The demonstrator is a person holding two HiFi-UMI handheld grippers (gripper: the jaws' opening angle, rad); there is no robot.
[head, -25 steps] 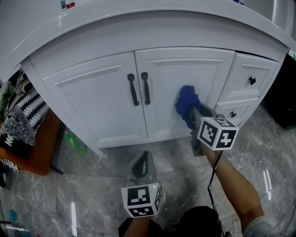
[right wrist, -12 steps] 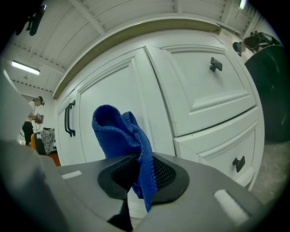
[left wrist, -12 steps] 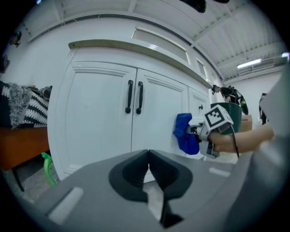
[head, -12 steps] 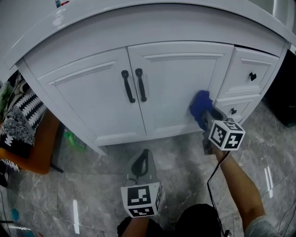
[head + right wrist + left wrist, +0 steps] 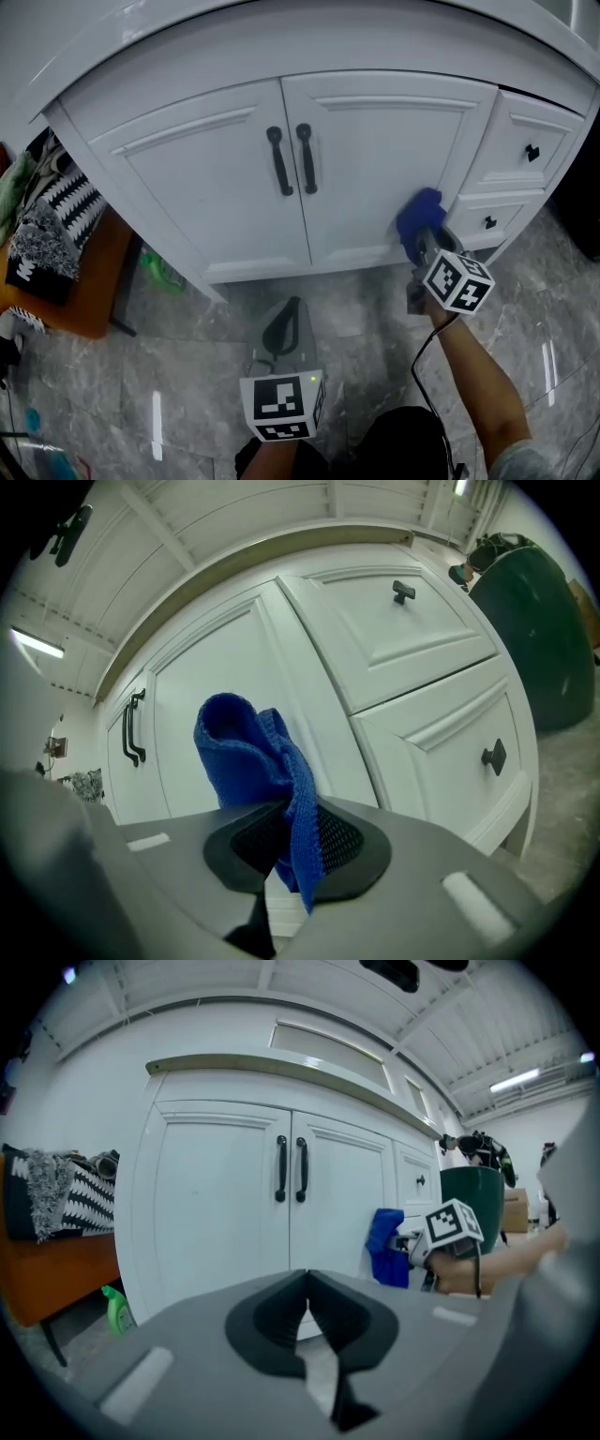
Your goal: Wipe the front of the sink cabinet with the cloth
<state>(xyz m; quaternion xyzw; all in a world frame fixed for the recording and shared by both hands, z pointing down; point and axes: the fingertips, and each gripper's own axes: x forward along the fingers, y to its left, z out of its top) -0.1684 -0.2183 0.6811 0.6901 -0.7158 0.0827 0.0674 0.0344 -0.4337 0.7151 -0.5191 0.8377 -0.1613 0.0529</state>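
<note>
The white sink cabinet has two doors with black handles and drawers at the right. My right gripper is shut on a blue cloth, which presses against the lower right edge of the right door. In the right gripper view the blue cloth bunches up out of the jaws against the white door. My left gripper hangs low over the floor, away from the cabinet, shut with nothing in it. From the left gripper view the cloth and the right gripper's marker cube show beside the door.
Grey marble floor lies in front of the cabinet. An orange stool with black-and-white fabric stands at the left, a green spray bottle under the cabinet's left edge. A dark green bin stands to the right of the drawers.
My right gripper has carried the cloth rightward and down across the right door, from its middle to its lower right edge. The left gripper has stayed put.
</note>
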